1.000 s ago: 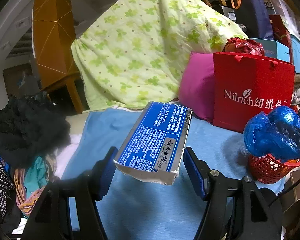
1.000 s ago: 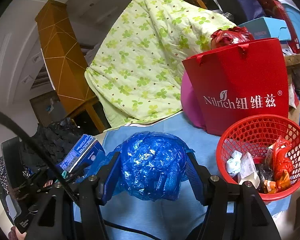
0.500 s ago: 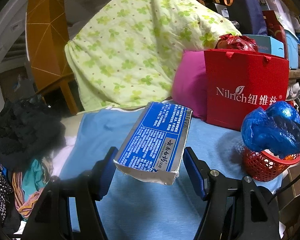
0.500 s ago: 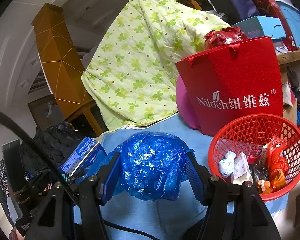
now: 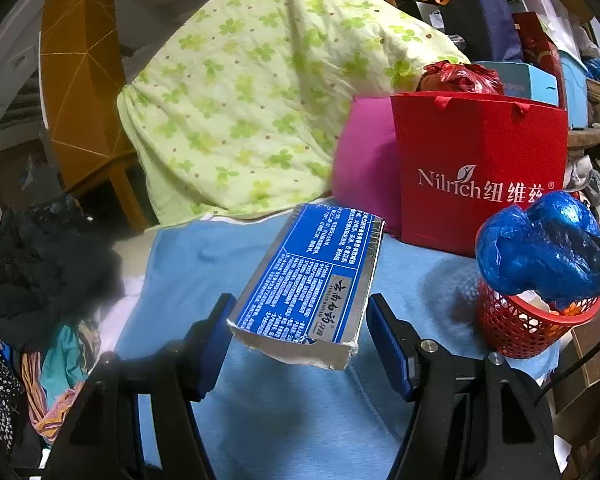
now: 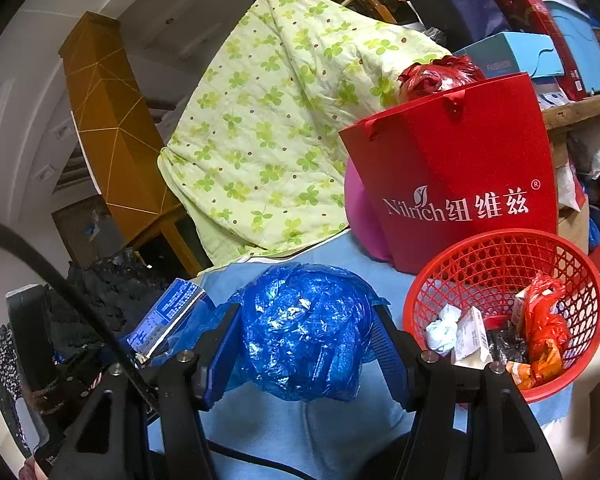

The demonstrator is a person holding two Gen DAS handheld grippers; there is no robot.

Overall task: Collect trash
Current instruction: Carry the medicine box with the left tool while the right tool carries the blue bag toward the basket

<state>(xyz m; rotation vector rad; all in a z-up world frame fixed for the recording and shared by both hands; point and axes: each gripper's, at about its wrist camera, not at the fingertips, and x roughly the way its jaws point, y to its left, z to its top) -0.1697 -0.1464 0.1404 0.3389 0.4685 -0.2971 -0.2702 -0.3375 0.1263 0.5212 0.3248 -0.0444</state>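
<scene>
Blue carton (image 5: 312, 280) in left claw (image 5: 298, 340), long axis pointing away.

Open lane I see is the bare blue cloth (image 5: 284, 408) in front of both grippers. Far side is walled off: green quilt (image 5: 260, 92), pink cushion (image 5: 364, 168) and red paper bag (image 6: 460, 168), the bag just behind the red basket (image 6: 580, 292). Basket mouth is clear from above, trash only on its bottom. Left edge blocked by a dark clothes pile (image 5: 40, 256).
</scene>
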